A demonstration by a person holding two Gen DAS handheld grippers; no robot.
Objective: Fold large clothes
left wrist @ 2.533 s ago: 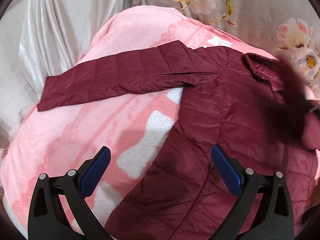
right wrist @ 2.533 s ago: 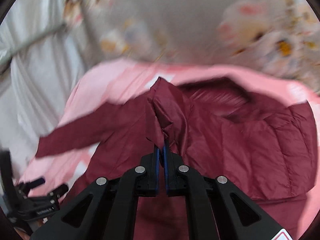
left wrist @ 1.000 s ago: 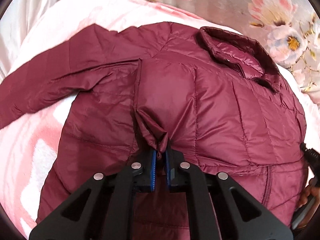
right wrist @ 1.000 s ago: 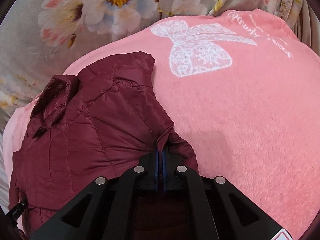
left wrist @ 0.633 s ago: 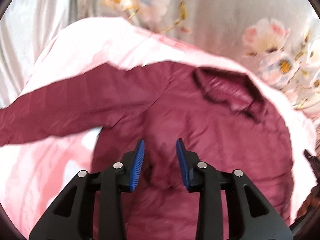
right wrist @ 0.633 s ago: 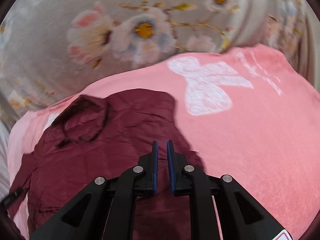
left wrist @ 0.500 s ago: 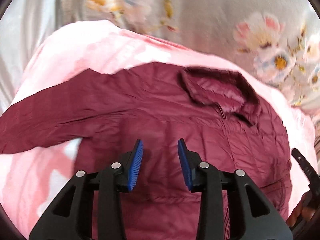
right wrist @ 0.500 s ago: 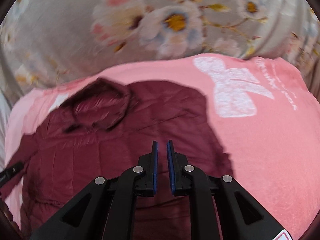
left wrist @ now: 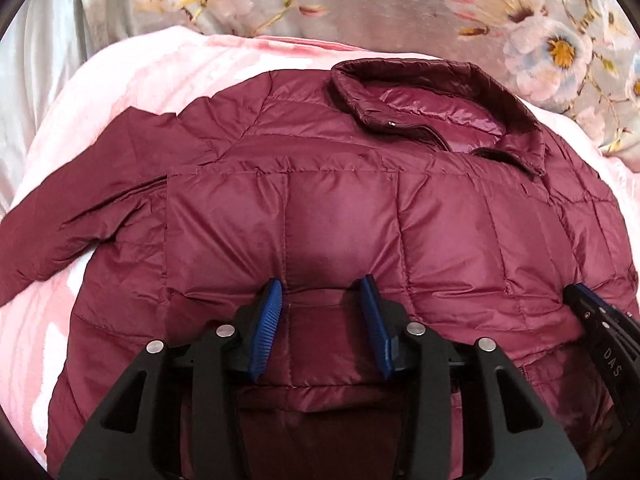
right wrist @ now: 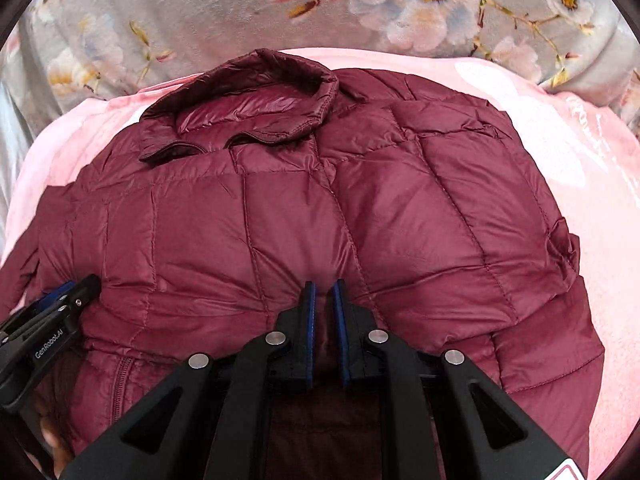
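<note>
My left gripper (left wrist: 322, 300) stands with its jaws spread wide and nothing between them, its blue pads (left wrist: 267, 326) pressing lightly into the quilted panel. My right gripper (right wrist: 323, 300) has its jaws nearly closed, only a narrow slot left, and I see no fabric pinched in that slot, so I read it as released too. Both tools sit side by side on the folded-over sleeve (left wrist: 344, 224) that now lies across the chest of the maroon down jacket (right wrist: 440, 200).

The jacket lies face up on the pink fleece blanket (right wrist: 600, 216), collar (left wrist: 432, 92) towards the flowered grey bedding (left wrist: 380, 4). The other sleeve (left wrist: 80, 208) stretches out to the left over the blanket, not yet folded.

I judge this the settling step after the first sleeve fold; next I need to reach left, take that outstretched sleeve near its cuff and carry it across the body. The puffy fill may spring the first fold back.

A second ago both grippers were clamped on jacket fabric; since then they have let go, and the folded sleeve has stayed where it was laid.
</note>
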